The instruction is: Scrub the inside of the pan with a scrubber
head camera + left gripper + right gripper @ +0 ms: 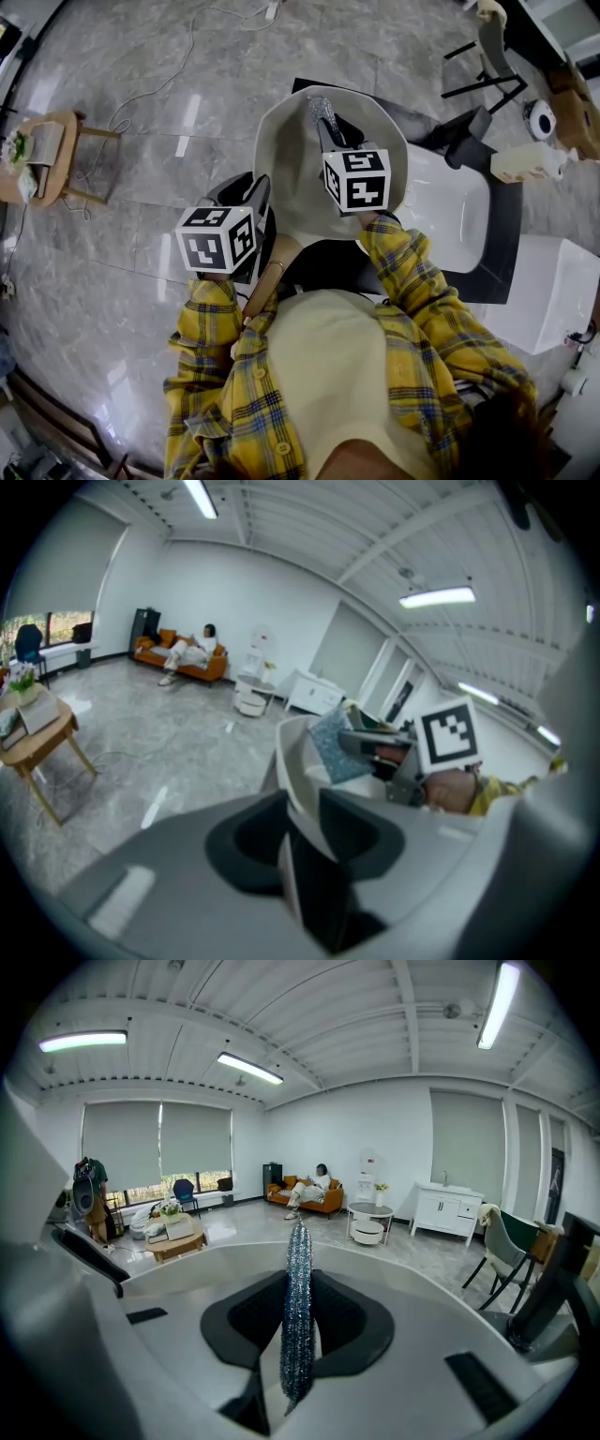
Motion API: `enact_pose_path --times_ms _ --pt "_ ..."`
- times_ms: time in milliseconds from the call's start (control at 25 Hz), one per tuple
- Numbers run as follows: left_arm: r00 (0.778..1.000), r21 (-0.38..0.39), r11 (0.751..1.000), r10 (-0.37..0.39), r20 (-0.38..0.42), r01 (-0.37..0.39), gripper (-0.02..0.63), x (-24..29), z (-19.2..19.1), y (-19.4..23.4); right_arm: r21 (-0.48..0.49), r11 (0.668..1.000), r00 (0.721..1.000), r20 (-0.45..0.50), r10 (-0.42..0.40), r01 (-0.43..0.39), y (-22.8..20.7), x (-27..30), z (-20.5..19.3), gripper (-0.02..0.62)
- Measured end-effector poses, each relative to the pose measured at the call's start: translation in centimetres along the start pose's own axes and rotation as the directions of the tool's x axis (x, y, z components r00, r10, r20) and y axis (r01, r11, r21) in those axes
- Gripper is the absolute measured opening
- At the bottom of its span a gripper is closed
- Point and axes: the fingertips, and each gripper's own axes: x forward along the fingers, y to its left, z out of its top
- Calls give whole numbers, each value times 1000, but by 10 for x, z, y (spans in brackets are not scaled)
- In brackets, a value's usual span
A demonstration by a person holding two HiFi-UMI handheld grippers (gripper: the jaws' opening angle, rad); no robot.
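A cream pan (300, 155) is held tilted in front of the person, its wooden handle (280, 260) pointing toward the body. My left gripper (262, 195) is shut on the pan's near left rim; in the left gripper view the thin pan wall (298, 761) passes between the two dark pads of the left gripper (302, 808). My right gripper (326, 124) reaches into the pan, shut on a silvery blue scrubber (320, 106). The scrubber (298, 1307) stands edge-on between the right gripper's (298, 1321) pads, with the pan's inside (187, 1279) behind it. The left gripper view also shows the scrubber (330, 745).
A white sink basin (452, 214) on a dark mat lies right of the pan, with a white bottle (527, 162) beyond it. A white box (555, 292) stands further right. A small wooden table (47, 155) and a floor cable (150, 89) lie to the left.
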Motion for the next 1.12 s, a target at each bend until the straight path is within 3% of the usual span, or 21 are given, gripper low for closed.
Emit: enact_pose_path --times_ms 640,1120 --pt "1000 -3 1000 -4 13 4 110 0 1 0 -50 988 989 -43 143 -145 47 -4 -4 81" --pt "1000 -3 1000 -5 18 5 110 0 1 0 -221 933 957 -127 262 -285 79 -15 -12 81"
